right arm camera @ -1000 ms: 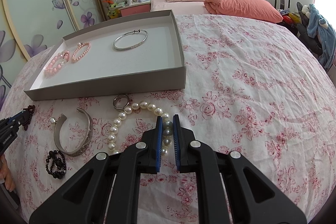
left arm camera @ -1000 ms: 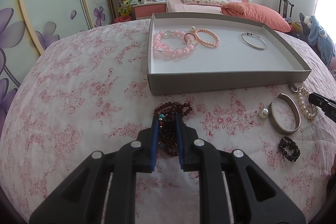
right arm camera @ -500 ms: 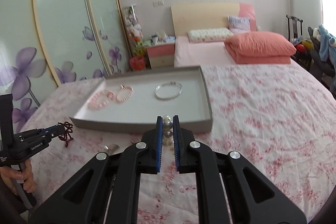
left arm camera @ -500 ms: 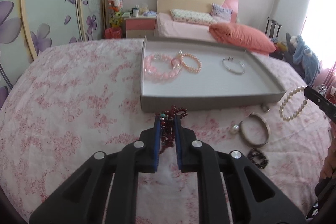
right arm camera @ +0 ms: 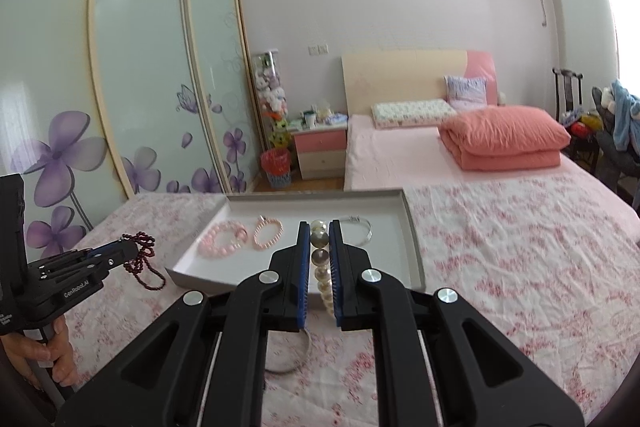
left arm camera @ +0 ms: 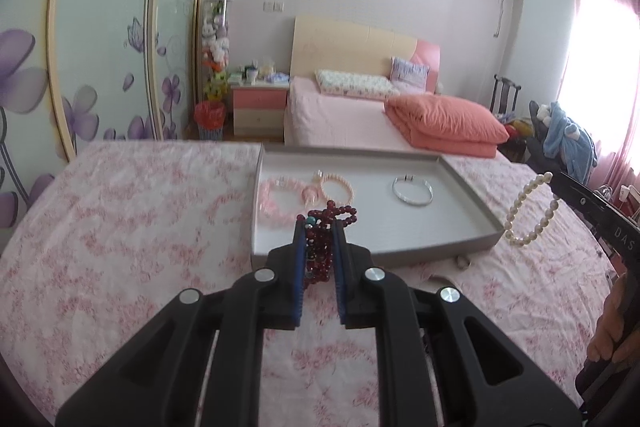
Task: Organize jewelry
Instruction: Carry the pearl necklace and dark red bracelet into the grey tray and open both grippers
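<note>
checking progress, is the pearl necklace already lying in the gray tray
No, the pearl necklace hangs from the right gripper, beside the gray tray.

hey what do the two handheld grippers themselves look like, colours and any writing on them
Both are matte black plastic, with triangular cut-outs, round silver screws and blue ribbed pads inside the fingers. The left gripper shows white "GenRobot.AI" lettering on its side in the right wrist view; the right gripper shows pale letters "DAS". No cables visible; bare hands hold the handles.

Bright daylight, window (left arm camera: 596, 39) glare blown out at right, fisheye-curved edges, dark corners, slightly soft
</note>
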The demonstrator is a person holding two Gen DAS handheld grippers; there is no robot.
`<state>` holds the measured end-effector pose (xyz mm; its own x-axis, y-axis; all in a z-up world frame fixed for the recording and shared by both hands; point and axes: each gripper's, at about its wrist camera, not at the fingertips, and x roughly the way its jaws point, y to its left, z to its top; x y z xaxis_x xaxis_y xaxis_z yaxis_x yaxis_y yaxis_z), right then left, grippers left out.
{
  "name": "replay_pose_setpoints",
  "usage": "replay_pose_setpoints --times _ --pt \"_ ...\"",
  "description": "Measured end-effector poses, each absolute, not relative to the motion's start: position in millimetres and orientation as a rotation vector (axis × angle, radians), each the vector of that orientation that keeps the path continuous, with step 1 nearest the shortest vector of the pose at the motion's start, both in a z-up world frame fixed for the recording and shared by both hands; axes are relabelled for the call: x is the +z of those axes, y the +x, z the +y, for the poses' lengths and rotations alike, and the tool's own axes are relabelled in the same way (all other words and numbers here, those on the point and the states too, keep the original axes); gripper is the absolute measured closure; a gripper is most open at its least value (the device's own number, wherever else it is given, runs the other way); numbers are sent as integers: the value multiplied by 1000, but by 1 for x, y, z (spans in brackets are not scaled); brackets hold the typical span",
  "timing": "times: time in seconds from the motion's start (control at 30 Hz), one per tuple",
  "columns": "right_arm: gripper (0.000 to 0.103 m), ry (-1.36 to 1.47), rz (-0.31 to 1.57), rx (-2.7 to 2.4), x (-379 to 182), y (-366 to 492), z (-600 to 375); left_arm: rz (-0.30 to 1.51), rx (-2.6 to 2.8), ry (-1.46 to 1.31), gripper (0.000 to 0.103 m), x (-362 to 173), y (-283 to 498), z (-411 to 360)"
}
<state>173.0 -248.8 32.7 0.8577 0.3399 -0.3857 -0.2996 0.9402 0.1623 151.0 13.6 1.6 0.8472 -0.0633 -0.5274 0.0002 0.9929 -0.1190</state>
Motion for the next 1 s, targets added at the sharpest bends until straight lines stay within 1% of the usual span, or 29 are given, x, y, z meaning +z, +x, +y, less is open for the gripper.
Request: replay_pose_setpoints --times 0.47,0.77,1.0 --pt "93 57 281 355 63 165 -230 433 -31 -69 90 37 147 -7" --pt "93 64 261 348 62 179 -230 419 -28 -58 90 42 162 -11" --pt "93 93 291 339 58 210 -230 424 -21 -66 90 42 189 -10"
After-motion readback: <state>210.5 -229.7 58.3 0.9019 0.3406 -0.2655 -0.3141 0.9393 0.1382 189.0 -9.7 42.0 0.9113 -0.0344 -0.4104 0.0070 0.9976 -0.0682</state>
